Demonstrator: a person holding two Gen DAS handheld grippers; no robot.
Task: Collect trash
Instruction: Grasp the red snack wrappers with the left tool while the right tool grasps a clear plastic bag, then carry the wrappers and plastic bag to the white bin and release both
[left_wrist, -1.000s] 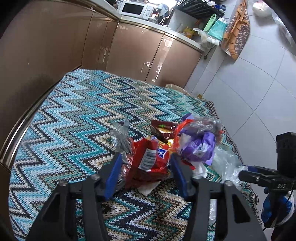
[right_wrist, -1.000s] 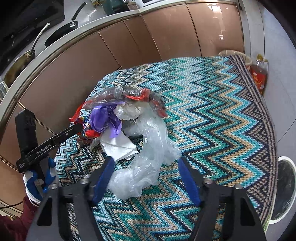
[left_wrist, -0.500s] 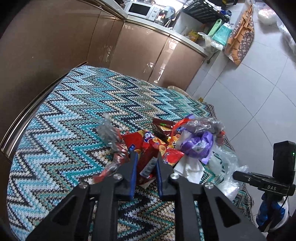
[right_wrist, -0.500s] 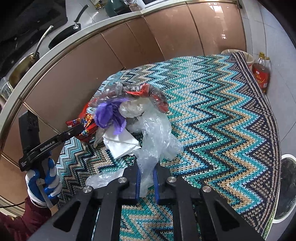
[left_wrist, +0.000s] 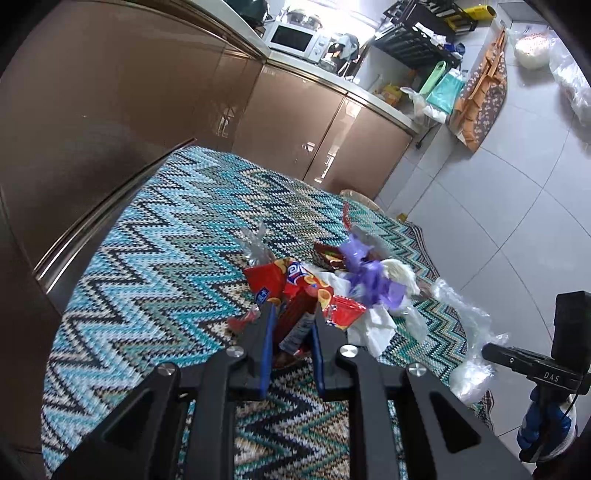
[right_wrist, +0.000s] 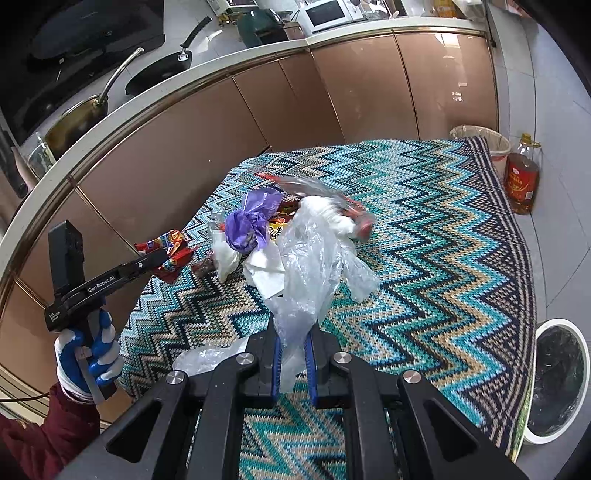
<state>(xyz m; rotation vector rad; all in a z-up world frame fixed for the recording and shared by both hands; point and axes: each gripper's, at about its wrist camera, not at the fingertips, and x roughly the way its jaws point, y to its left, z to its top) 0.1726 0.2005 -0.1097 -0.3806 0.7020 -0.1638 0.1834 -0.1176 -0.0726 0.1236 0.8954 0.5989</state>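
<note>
A heap of trash lies on the zigzag-patterned rug (left_wrist: 155, 251). My left gripper (left_wrist: 291, 321) is shut on a red snack wrapper (left_wrist: 280, 280), lifted a little off the rug. Beside it lie a purple plastic bag (left_wrist: 373, 280), white tissue (left_wrist: 373, 328) and a dark red packet (left_wrist: 327, 256). In the right wrist view my right gripper (right_wrist: 293, 341) is shut on a clear plastic bag (right_wrist: 306, 266) that rises from the pile, next to the purple bag (right_wrist: 251, 221) and white tissue (right_wrist: 264, 275). The left gripper (right_wrist: 162, 258) shows there holding the red wrapper (right_wrist: 171, 258).
Brown kitchen cabinets (left_wrist: 129, 122) run along the rug's far side. A white-rimmed trash bin with a black liner (right_wrist: 557, 376) stands on the tiles at the rug's right edge. An oil bottle (right_wrist: 522, 181) and a lined basket (right_wrist: 480, 140) stand at the far corner. A gloved hand (right_wrist: 88, 354) holds the left gripper.
Both grippers went from open to shut: the left on the red wrapper, the right on the clear plastic bag. Both have since pulled back and up, dragging the trash with them.
</note>
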